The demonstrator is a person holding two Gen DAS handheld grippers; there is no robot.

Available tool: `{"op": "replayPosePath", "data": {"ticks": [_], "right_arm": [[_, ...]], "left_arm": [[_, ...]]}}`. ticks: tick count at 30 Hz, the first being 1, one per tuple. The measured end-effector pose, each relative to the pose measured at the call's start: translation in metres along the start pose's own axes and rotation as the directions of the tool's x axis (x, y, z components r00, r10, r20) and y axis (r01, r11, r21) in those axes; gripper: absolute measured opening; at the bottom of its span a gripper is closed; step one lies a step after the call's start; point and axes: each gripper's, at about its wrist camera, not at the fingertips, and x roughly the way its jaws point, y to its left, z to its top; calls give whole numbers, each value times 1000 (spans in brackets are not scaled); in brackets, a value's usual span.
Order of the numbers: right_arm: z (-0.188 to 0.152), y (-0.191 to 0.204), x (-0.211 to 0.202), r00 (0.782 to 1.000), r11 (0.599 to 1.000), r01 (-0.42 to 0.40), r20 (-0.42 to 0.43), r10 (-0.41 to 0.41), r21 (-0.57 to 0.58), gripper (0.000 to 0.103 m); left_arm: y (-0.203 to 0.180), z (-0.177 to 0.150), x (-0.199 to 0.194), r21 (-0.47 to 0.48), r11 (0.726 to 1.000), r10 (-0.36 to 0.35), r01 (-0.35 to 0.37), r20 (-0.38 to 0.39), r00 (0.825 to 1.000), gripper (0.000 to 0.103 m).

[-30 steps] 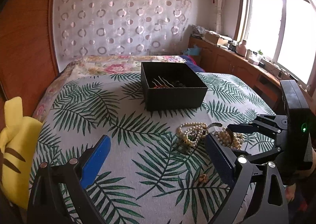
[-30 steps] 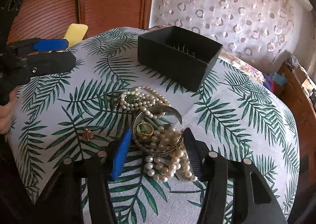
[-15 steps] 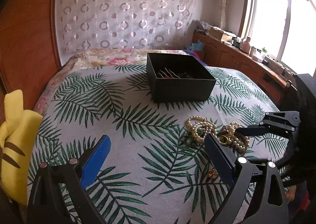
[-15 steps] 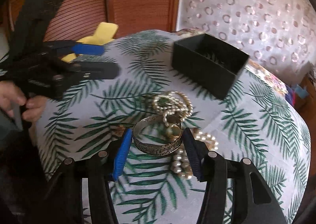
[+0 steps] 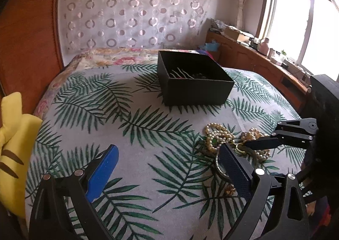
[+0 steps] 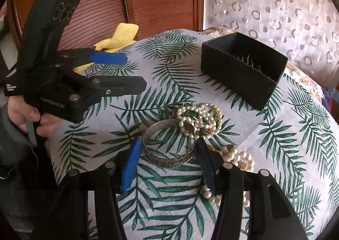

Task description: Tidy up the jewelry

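A silver engraved bangle (image 6: 167,159) sits between the blue pads of my right gripper (image 6: 168,149), which is shut on it from both sides, just above the leaf-print bedspread. Right behind it lie tangled pearl necklaces (image 6: 199,117) with a green stone, and another pearl strand (image 6: 239,157) runs under the right finger. The open black box (image 6: 237,75) stands farther back with hairpins inside. My left gripper (image 5: 167,153) hovers open and empty to the left of the pile (image 5: 218,134). In the left wrist view one of the right gripper's fingers (image 5: 264,142) reaches in over the pearls.
A small gold piece (image 5: 229,191) lies on the bedspread near the front. A yellow plush toy (image 5: 12,138) rests at the bed's left edge by the wooden headboard (image 6: 161,0). A cluttered wooden shelf (image 5: 254,53) runs under the window on the right.
The right gripper's view has swung left, and the bangle has stayed between its pads, now clear of the pearls that lay across it. The left gripper has barely moved.
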Motion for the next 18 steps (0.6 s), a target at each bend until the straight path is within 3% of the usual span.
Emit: {"op": "replayPosePath", "data": {"ticks": [1,3,8,12,18], "right_arm": [[-1,1,-1,1000,1000,2,-1,-2,-4,56],[-3,2,-4,1000,1000,11,-3,-11,-11,56],[-10,1,-9,1000,999,25,-17,-26,-28,56],[-15,-2,-15,999,999,38,-19,-38,-31,56],[-19,-4,-20,999,998,49,-17,-49,-29,56]], "left_arm": [[-1,2,3,7,1000,-9,9,-8,1000,91],[-4,6,11,26,999,-30,31,-37,999,78],[-19,14,38,66,990,-112,121,-132,985,40],[-36,17,52,106,981,-142,162,-174,974,28],[-47,17,60,136,977,-134,164,-203,970,12]]}}
